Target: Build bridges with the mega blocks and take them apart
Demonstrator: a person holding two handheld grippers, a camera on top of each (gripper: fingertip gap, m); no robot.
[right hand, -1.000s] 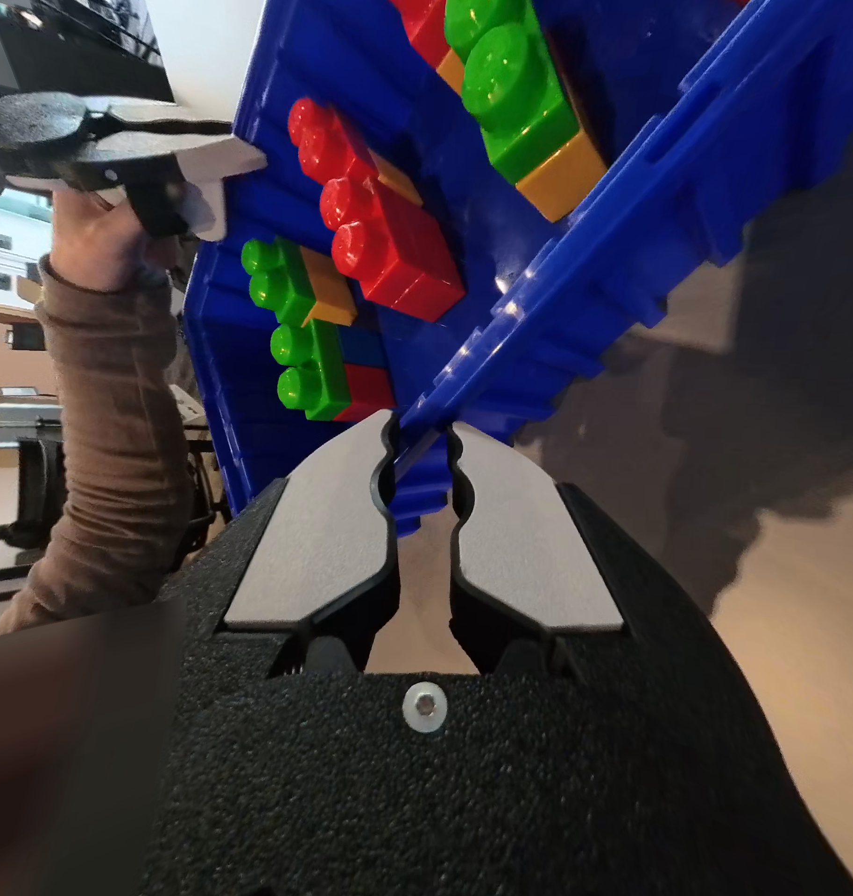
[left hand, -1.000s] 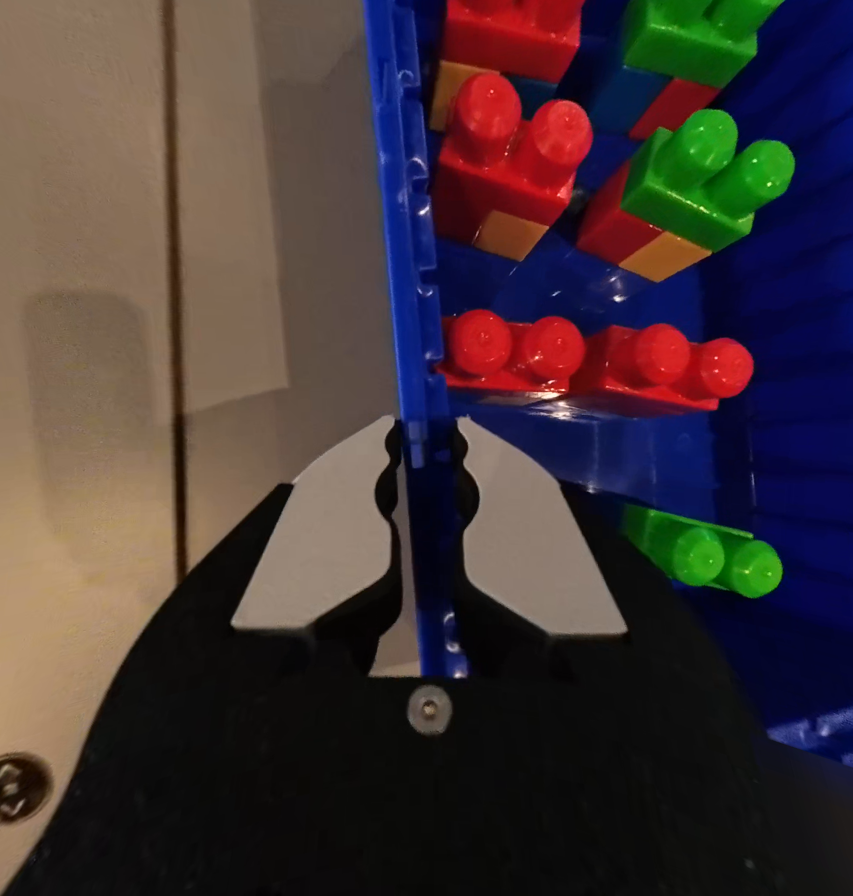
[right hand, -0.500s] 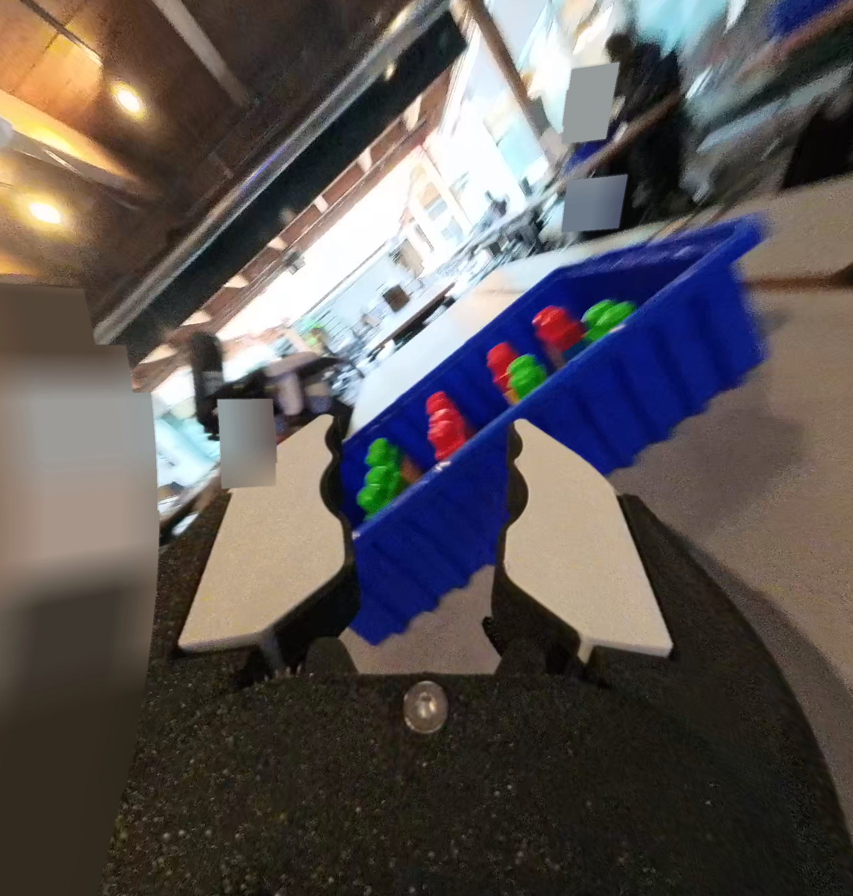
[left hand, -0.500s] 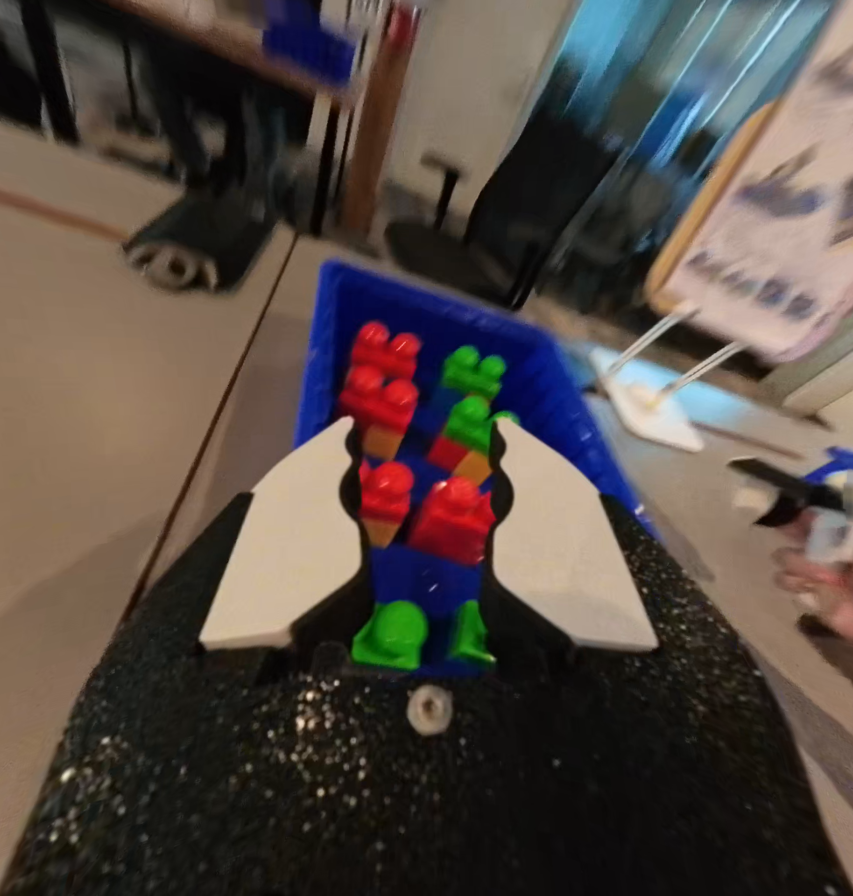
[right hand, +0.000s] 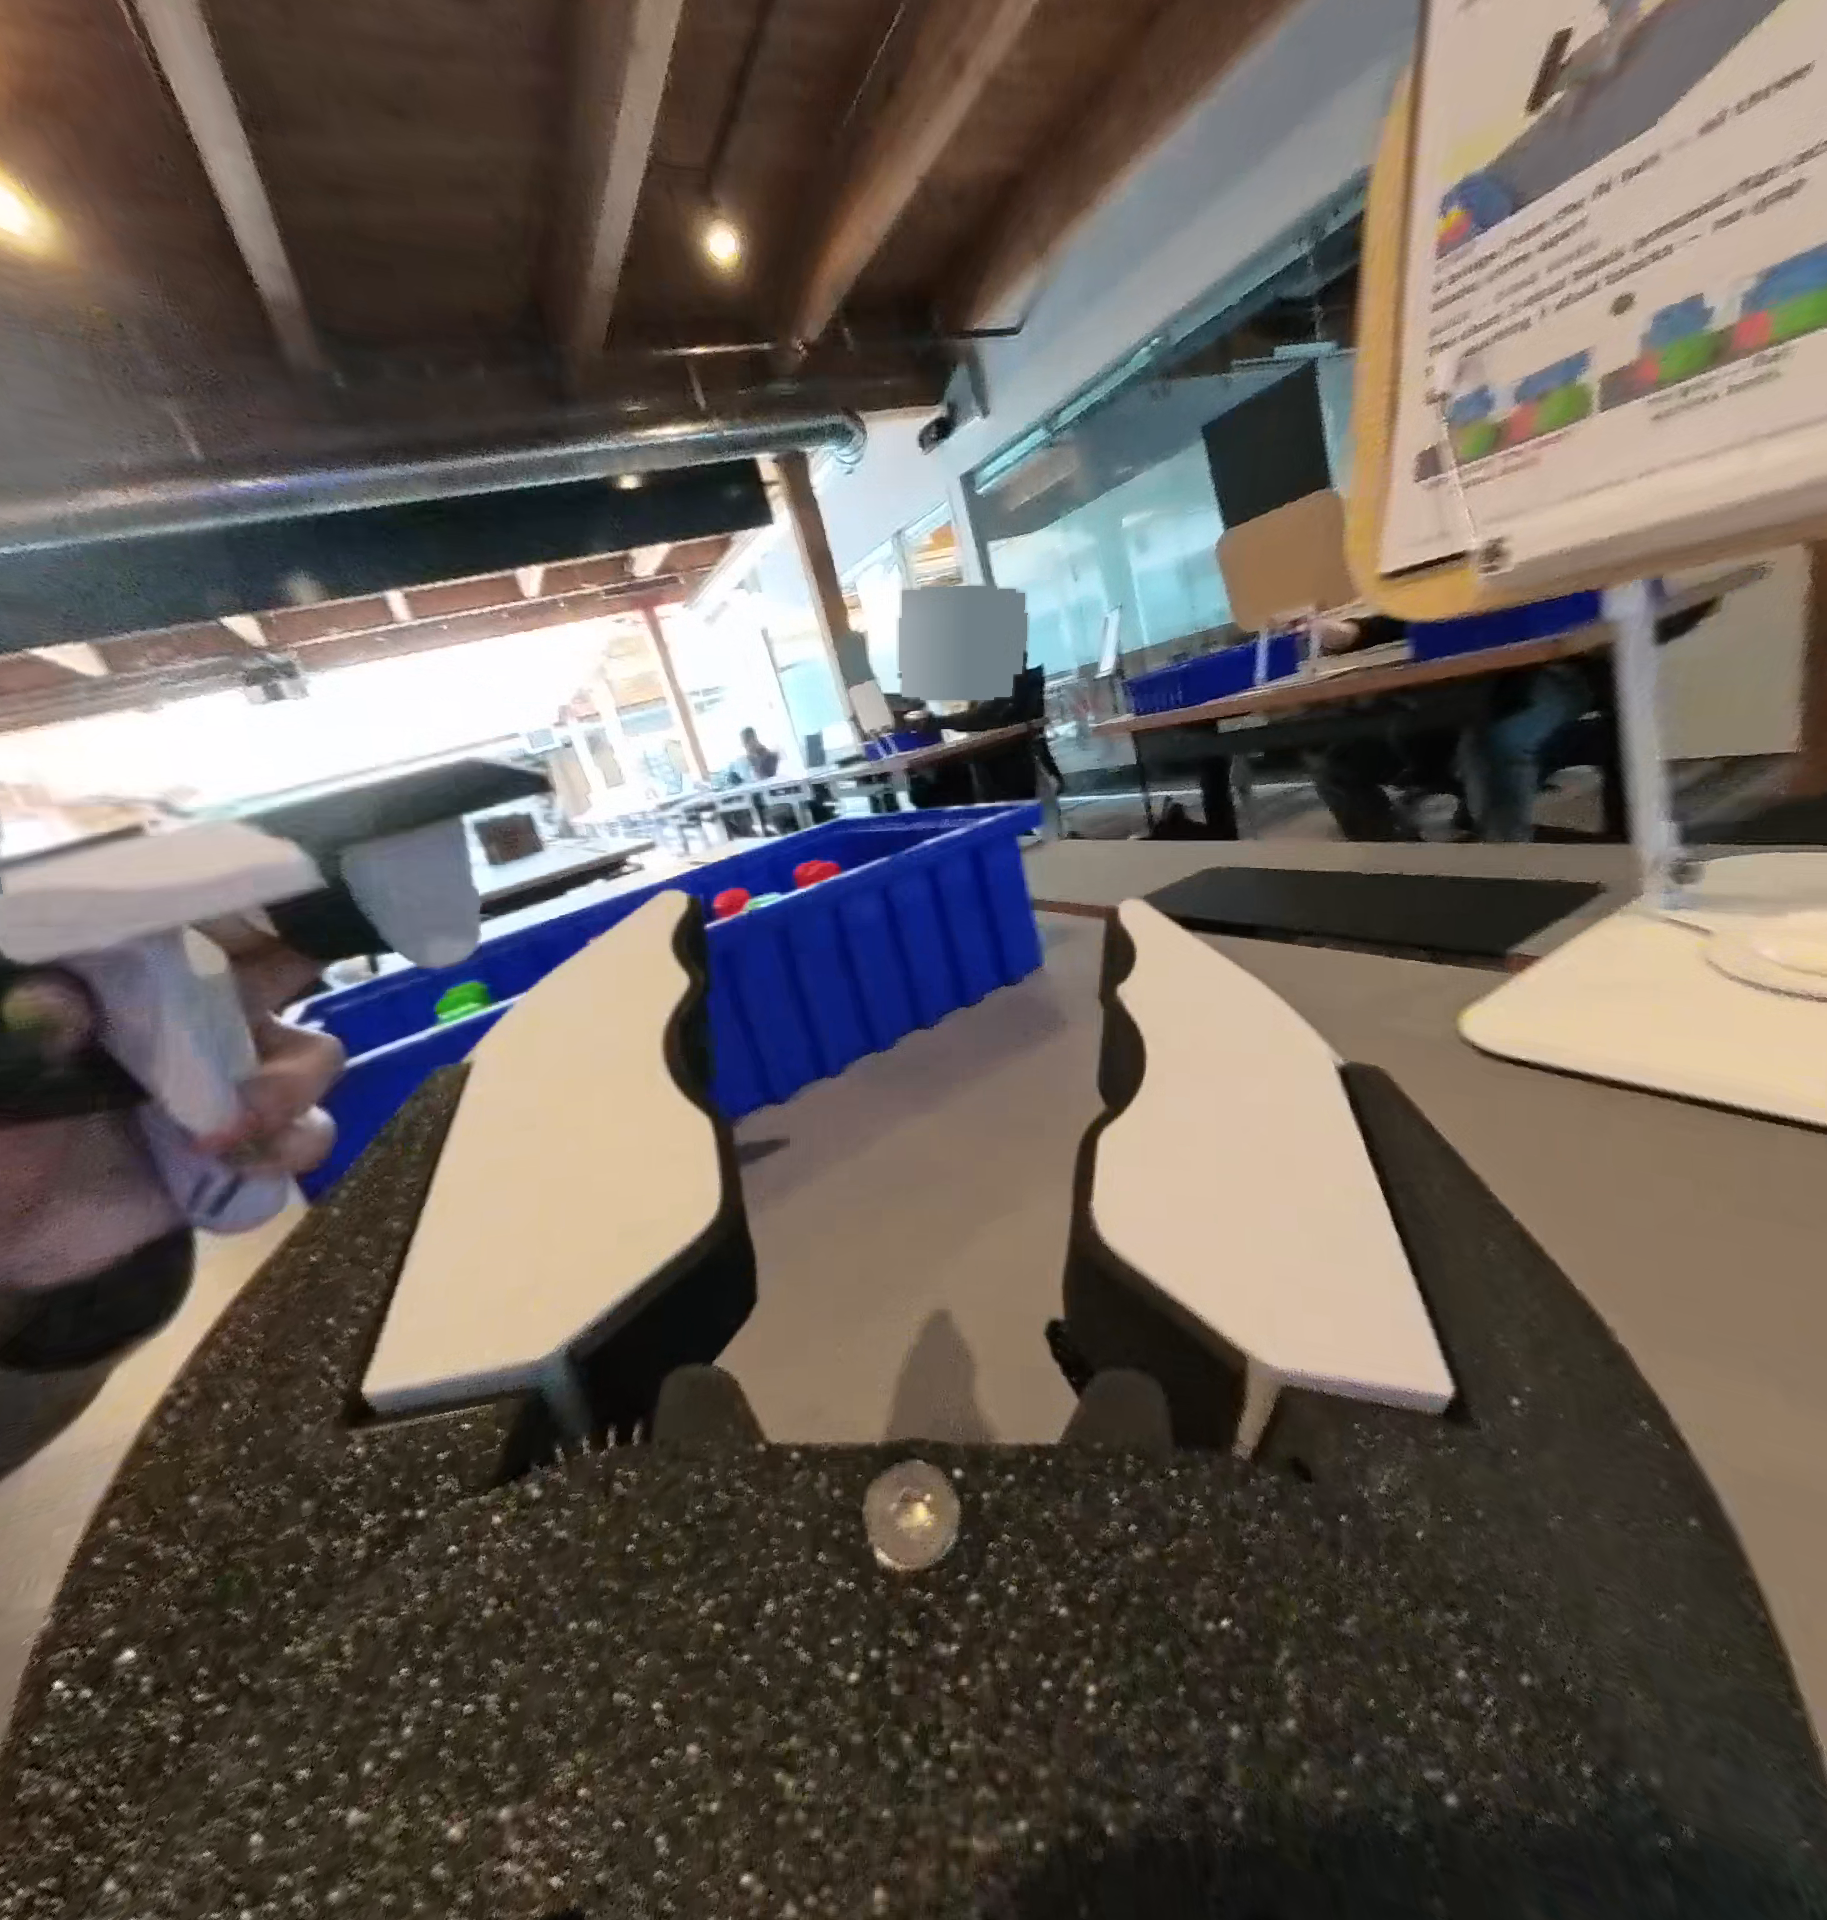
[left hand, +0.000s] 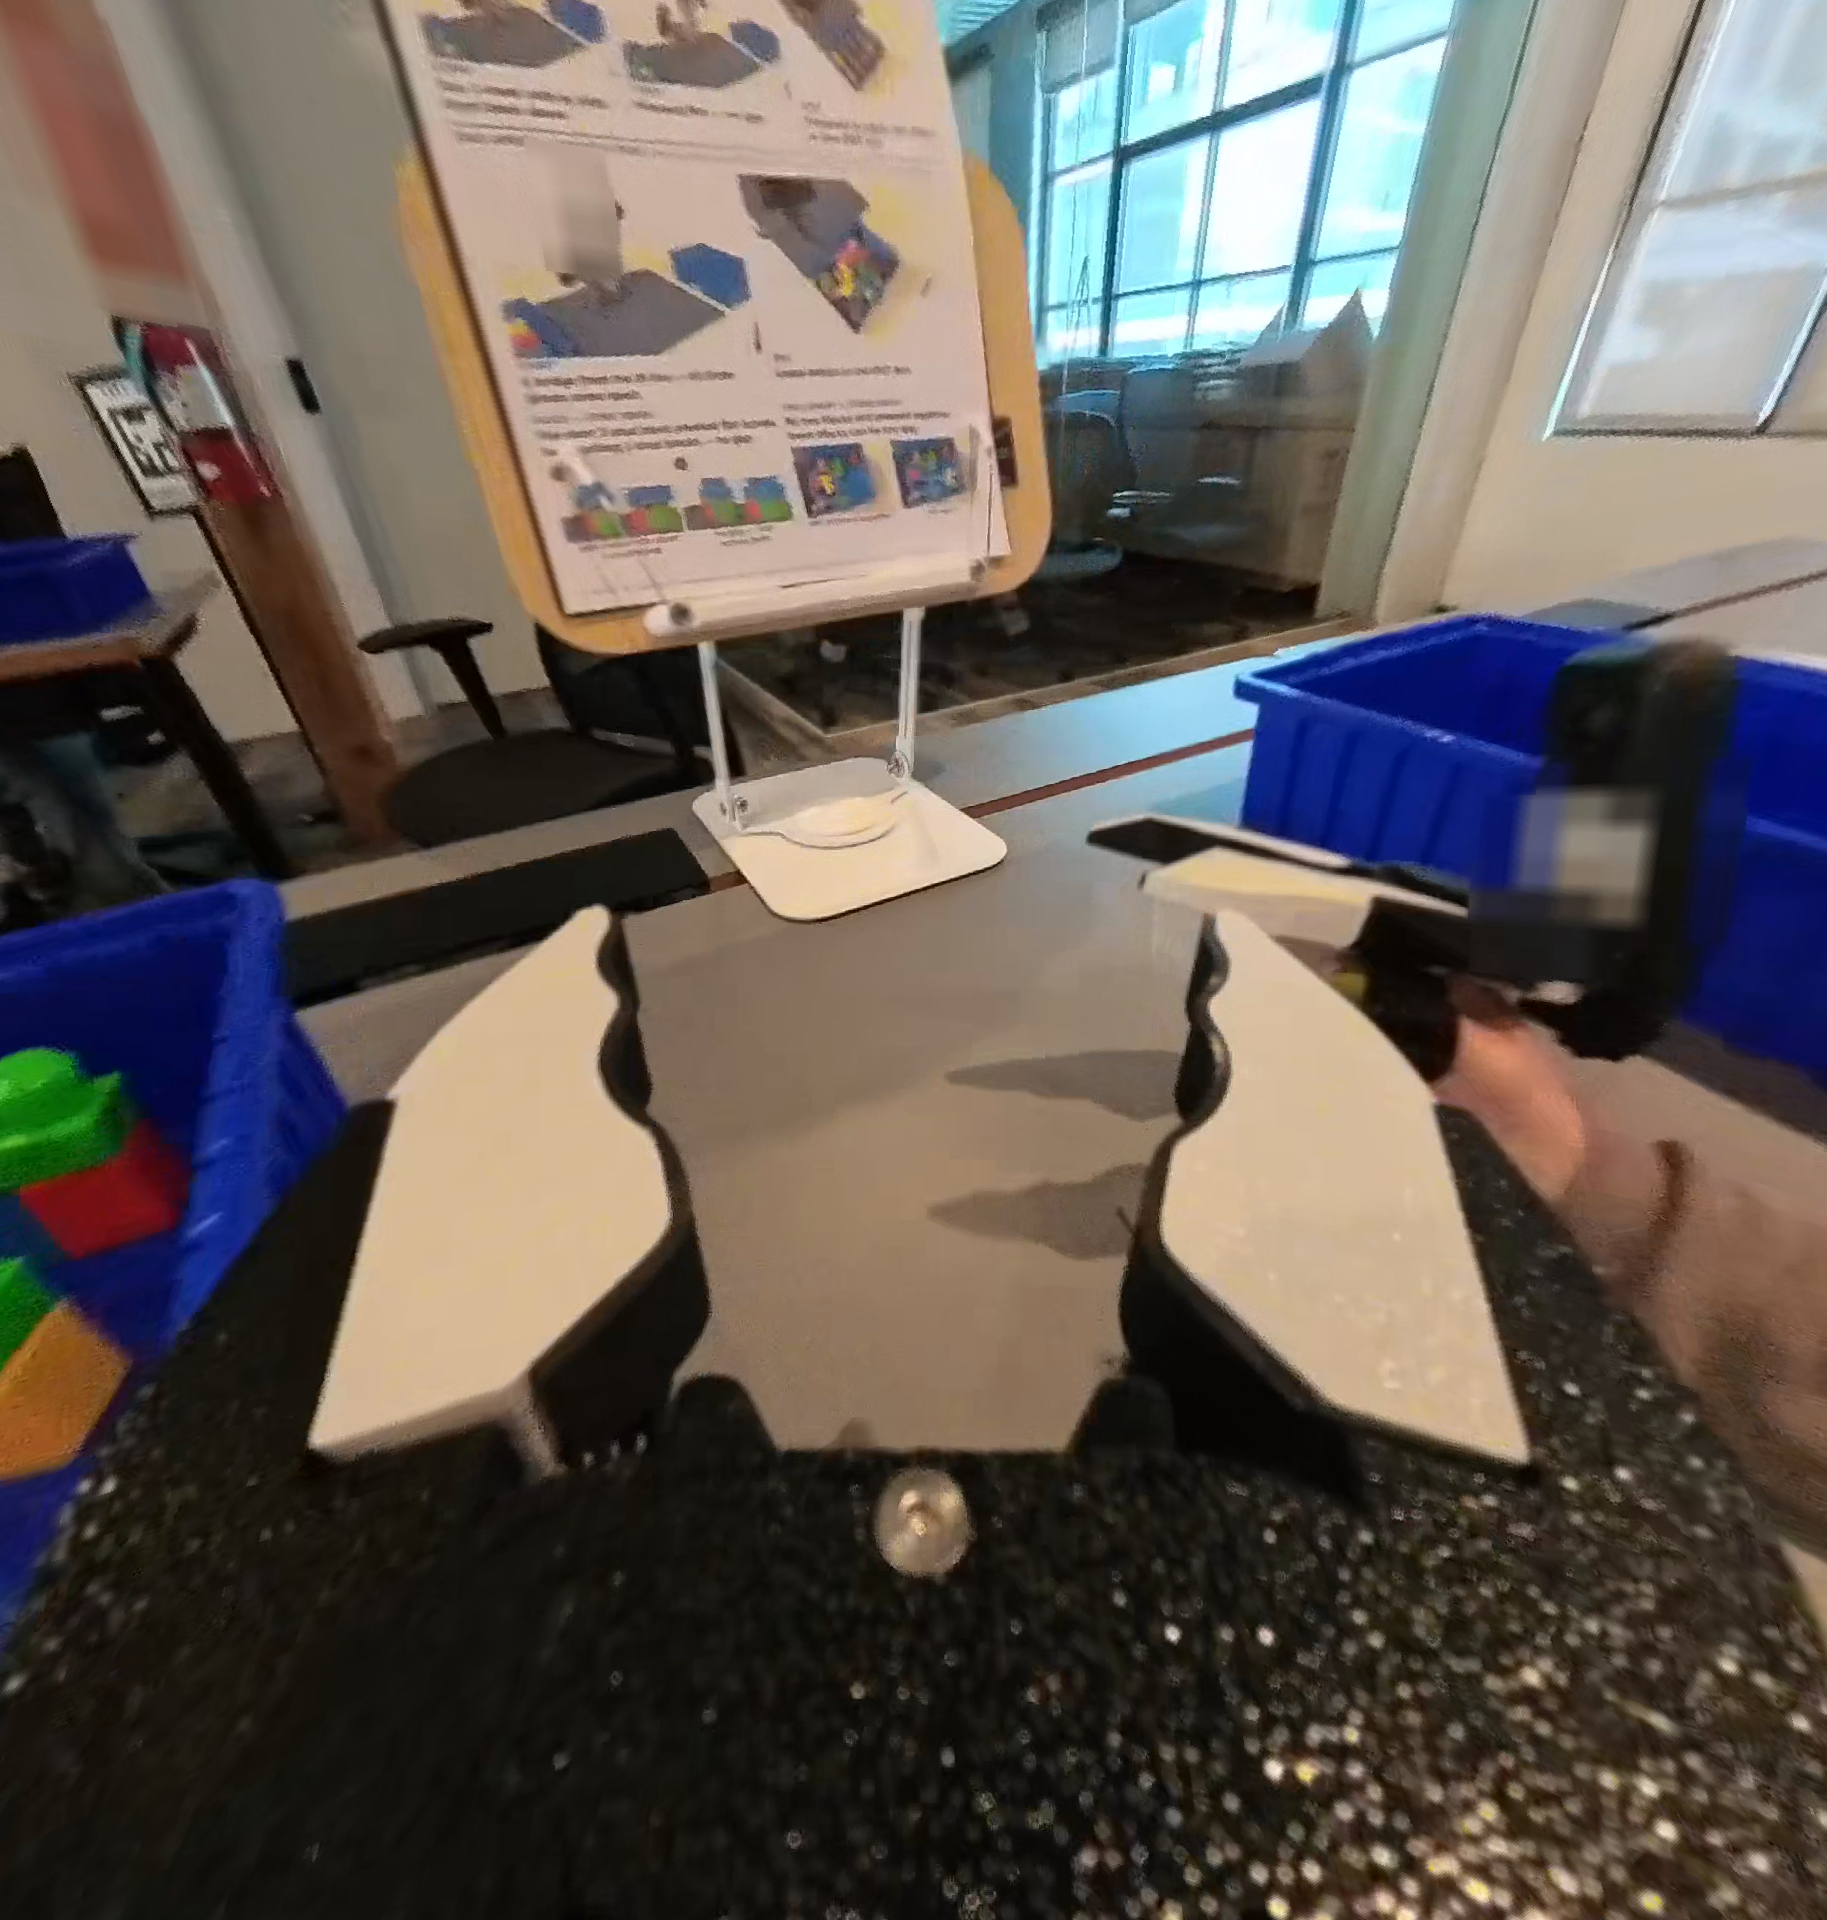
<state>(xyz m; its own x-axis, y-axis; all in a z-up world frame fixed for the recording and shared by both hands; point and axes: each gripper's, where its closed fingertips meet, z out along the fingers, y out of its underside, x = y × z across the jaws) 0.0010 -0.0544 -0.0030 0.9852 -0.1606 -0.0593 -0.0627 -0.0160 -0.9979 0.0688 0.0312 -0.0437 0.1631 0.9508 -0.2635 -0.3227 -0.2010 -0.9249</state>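
Right now, through the left wrist view, the left gripper (left hand: pixel 904 940) is spread wide with nothing between its pale fingers (left hand: pixel 514 1184), only the bare grey table (left hand: pixel 888 1091) showing in the gap. Off to the left of the left finger sits a blue bin (left hand: pixel 254 1039) with mega blocks (left hand: pixel 47 1174) piled in it, green on top, red and orange beneath. Straight ahead past the fingertips stands a white stand base (left hand: pixel 857 847) holding up a printed instruction board (left hand: pixel 722 312). To the right of the right finger the right gripper (left hand: pixel 1179 857) comes in sideways, held by a hand (left hand: pixel 1511 1101), and behind it is a second blue bin (left hand: pixel 1408 758). Through the right wrist view, the right gripper (right hand: pixel 898 920) is likewise spread apart and empty over the grey table (right hand: pixel 909 1226). Beyond its left finger (right hand: pixel 576 1143) lies the blue bin (right hand: pixel 888 977), with red and green mega blocks (right hand: pixel 774 888) poking above the rim. Farther left, the left gripper (right hand: pixel 265 883) hangs above that bin's near end, gripped by a hand (right hand: pixel 275 1091). To the right of the right finger rests the white stand base (right hand: pixel 1657 1008), the instruction board (right hand: pixel 1636 260) rising above it.
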